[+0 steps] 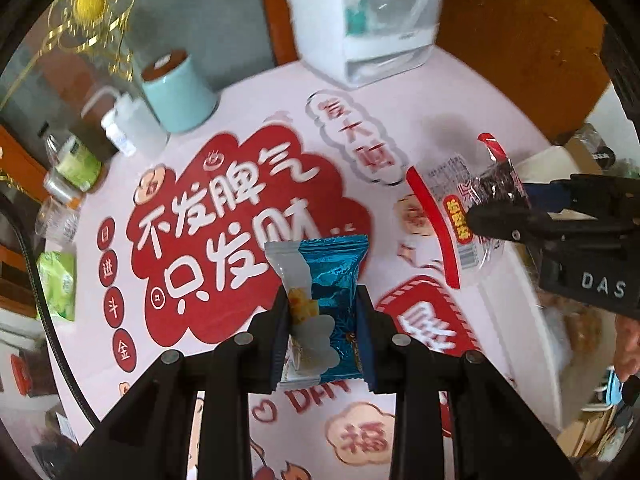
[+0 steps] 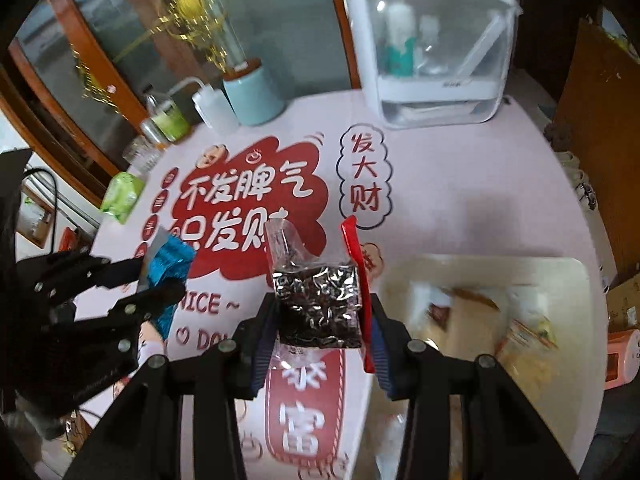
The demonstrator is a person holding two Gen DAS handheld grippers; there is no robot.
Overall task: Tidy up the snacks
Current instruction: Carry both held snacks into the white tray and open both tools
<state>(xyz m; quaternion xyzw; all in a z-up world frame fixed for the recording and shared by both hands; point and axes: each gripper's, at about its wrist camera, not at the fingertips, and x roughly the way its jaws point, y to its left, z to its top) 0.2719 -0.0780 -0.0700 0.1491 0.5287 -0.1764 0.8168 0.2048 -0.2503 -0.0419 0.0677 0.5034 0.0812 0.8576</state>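
Left-wrist view has the left gripper (image 1: 323, 332) pinching a blue foil snack packet (image 1: 320, 312) between its fingers (image 1: 280, 340), lifted clear of the bench (image 1: 248, 92); the packet's long axis runs straight out along the fingers, its crimped end furthest from them. To the right in that view, the right gripper (image 1: 500, 216) clamps a clear packet with a red edge strip (image 1: 460, 216), held slantwise above the pink printed cover.

Right-wrist view shows that packet (image 2: 320, 300) up close, dark contents inside, its long axis also in line with the fingers (image 2: 264, 340). Just right of and below it lies a pale tray (image 2: 576, 276) with snacks already inside, which I judge to be the destination. The right hand is plainly the nearer; the left gripper (image 2: 156, 284) sits well over on the far side.

The tray's contents are smeared by blur and cannot be identified, and its near edge is cut off behind the gripper.
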